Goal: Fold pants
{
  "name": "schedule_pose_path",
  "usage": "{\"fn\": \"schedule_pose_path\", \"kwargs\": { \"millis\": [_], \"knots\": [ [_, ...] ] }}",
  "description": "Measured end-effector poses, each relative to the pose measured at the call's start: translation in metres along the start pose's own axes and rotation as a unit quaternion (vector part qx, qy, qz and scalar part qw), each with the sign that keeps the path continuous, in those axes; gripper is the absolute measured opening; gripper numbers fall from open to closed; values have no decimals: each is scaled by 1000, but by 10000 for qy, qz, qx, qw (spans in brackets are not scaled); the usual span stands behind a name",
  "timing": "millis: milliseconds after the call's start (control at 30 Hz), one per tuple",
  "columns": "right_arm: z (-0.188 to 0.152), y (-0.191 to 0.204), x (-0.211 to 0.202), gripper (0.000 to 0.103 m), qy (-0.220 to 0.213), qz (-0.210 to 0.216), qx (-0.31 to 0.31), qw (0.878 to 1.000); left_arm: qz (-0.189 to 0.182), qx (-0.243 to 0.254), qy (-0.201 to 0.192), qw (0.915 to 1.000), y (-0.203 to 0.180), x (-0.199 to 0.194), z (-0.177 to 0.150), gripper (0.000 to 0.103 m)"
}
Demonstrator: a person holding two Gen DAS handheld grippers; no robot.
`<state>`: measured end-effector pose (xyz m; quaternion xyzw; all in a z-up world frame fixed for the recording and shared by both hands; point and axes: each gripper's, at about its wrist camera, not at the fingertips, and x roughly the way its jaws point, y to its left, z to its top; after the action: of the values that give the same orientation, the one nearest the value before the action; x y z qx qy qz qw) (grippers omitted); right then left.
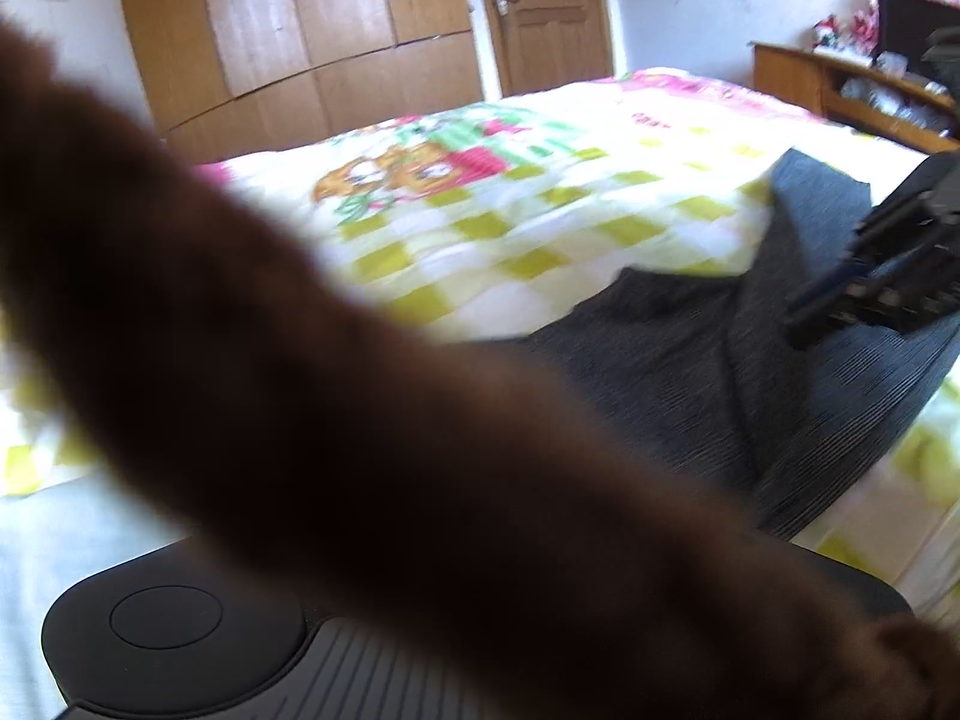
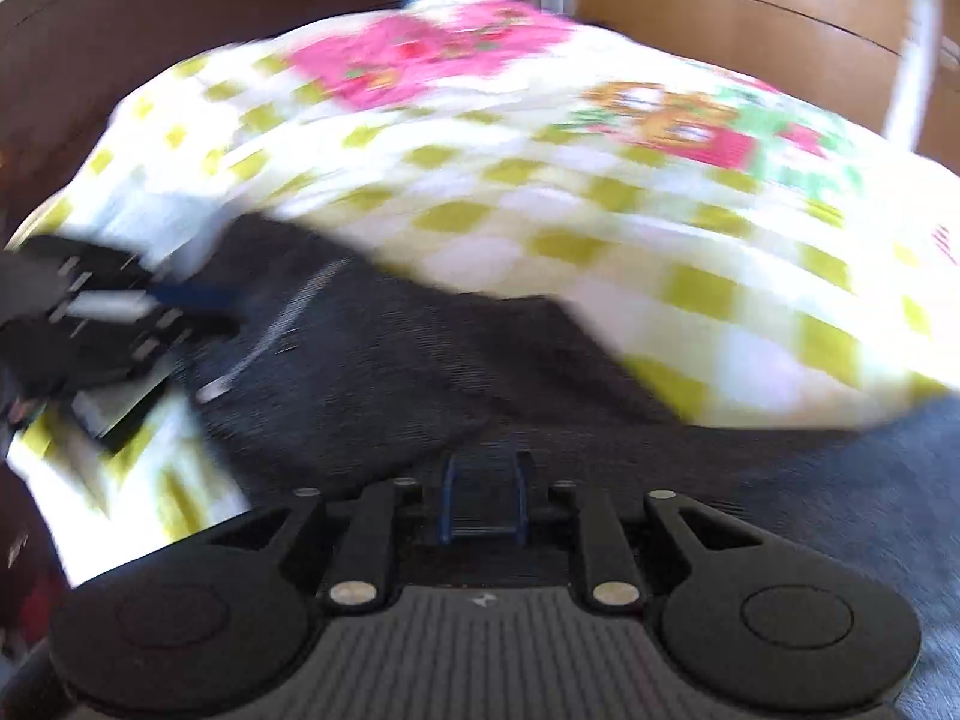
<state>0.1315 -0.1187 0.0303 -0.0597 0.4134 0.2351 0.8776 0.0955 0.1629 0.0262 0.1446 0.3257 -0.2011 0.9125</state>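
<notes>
Right up against our left wrist lens hangs a blurred brown shape (image 1: pixel 336 396), too close to name, and it hides the left gripper's fingers there. Beyond it the dark grey pants (image 1: pixel 798 408) lie on the near right part of the bed, over the checked yellow-and-white bedspread (image 1: pixel 540 228).

We judge the fold only partly made: the cloth looks doubled over itself, with a loose flap pointing toward the far side, and the edges are neither squared nor flat.

Our right gripper (image 2: pixel 482 495) has its blue-edged fingers drawn close together, low over the pants, and may be pinching a fold, though motion blur keeps us from being sure. Our left gripper (image 2: pixel 198 306) reaches over the cloth's left edge with its fingers near each other; whether it grips fabric we cannot tell.

Farther off stand a wooden wardrobe (image 1: pixel 288 42) and a door (image 1: pixel 540 18).
</notes>
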Motion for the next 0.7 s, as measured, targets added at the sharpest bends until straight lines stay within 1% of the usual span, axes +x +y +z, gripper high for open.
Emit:
{"fn": "schedule_pose_path", "kwargs": {
  "millis": [33, 67, 100, 133, 167, 233, 300, 333, 400, 433, 567, 633, 667, 700],
  "knots": [
    [2, -18, -2, 40, -30, -214, 276, 9994, -157, 11, -52, 9999, -12, 5, 6, 16],
    [4, -39, -3, 45, -53, -420, 562, 9975, -289, 52, -102, 9995, -24, 10, 11, 16],
    [7, -57, -2, 49, -64, -601, 839, 9946, -416, 100, -151, 9990, -36, 16, 15, 17],
    [11, -81, 1, 49, -55, -780, 1211, 9896, -575, 135, -192, 9981, -51, 25, 22, 17],
    [15, -103, 5, 49, -26, -889, 1591, 9832, -688, 149, -206, 9973, -62, 32, 27, 19],
    [23, -143, 11, 49, -49, -940, 2317, 9682, -961, 156, -218, 9950, -84, 47, 38, 19],
    [30, -170, 18, 49, -60, -986, 2769, 9558, -1128, 291, -245, 9929, -104, 58, 46, 21],
    [32, -181, 23, 49, -59, -1004, 2900, 9517, -1149, 386, -248, 9923, -113, 63, 49, 23],
    [35, -193, 33, 49, 55, -1049, 3006, 9480, -1180, 560, -215, 9912, -127, 71, 53, 31],
    [34, -199, 38, 49, 128, -1124, 3074, 9448, -1156, 633, -196, 9911, -133, 75, 53, 31],
    [25, -210, 53, 49, 326, -1366, 3141, 9389, -1023, 768, -100, 9917, -142, 81, 54, 31],
    [19, -215, 51, 37, 246, -1340, 3189, 9379, -969, 813, -60, 9919, -144, 81, 57, 31],
    [17, -218, 49, 26, 211, -1290, 3249, 9367, -953, 828, -47, 9920, -145, 81, 57, 31],
    [17, -220, 46, 26, 145, -1207, 3338, 9348, -942, 845, -27, 9920, -146, 81, 59, 31]
  ]
}}
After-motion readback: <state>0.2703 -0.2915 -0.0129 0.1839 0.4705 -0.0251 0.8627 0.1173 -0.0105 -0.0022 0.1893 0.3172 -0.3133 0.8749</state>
